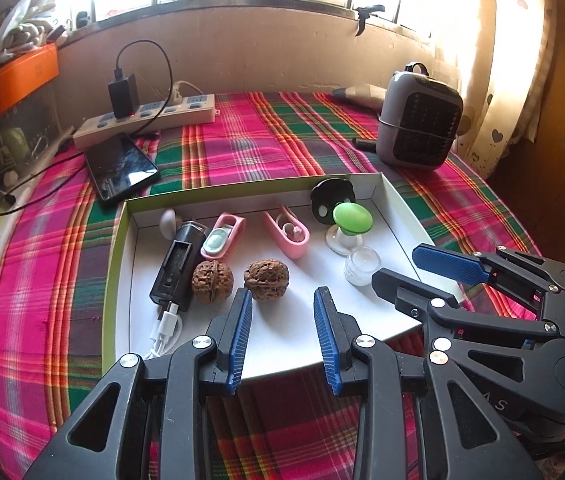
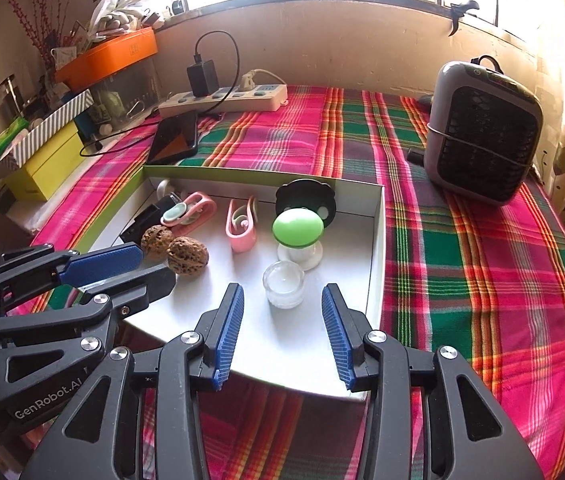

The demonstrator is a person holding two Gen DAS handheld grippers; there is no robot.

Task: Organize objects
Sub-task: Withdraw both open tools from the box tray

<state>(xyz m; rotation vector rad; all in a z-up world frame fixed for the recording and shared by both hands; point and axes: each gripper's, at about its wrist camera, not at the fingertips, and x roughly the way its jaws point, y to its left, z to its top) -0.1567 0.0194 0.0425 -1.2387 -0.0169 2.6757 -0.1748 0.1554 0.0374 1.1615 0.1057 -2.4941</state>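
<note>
A white tray with a green rim (image 1: 114, 264) lies on the plaid cloth. It holds two walnuts (image 1: 212, 280) (image 1: 267, 279), a black device (image 1: 176, 268) with a white cable, two pink clips (image 1: 224, 236) (image 1: 288, 236), a green-capped knob (image 1: 352, 220) and a small glass jar (image 1: 362, 266). My left gripper (image 1: 282, 294) is open above the tray's near part, empty, with the right-hand walnut just beyond its left fingertip. My right gripper (image 2: 282, 290) is open too. The jar (image 2: 284, 280) stands at the mouth of its fingers, and the pads are clear of the glass.
A grey fan heater (image 2: 482, 132) stands at the back right. A power strip (image 1: 146, 120) with a black charger and a dark phone (image 1: 122, 166) lie at the back left. Boxes, one of them orange (image 2: 110, 58), are stacked along the left wall.
</note>
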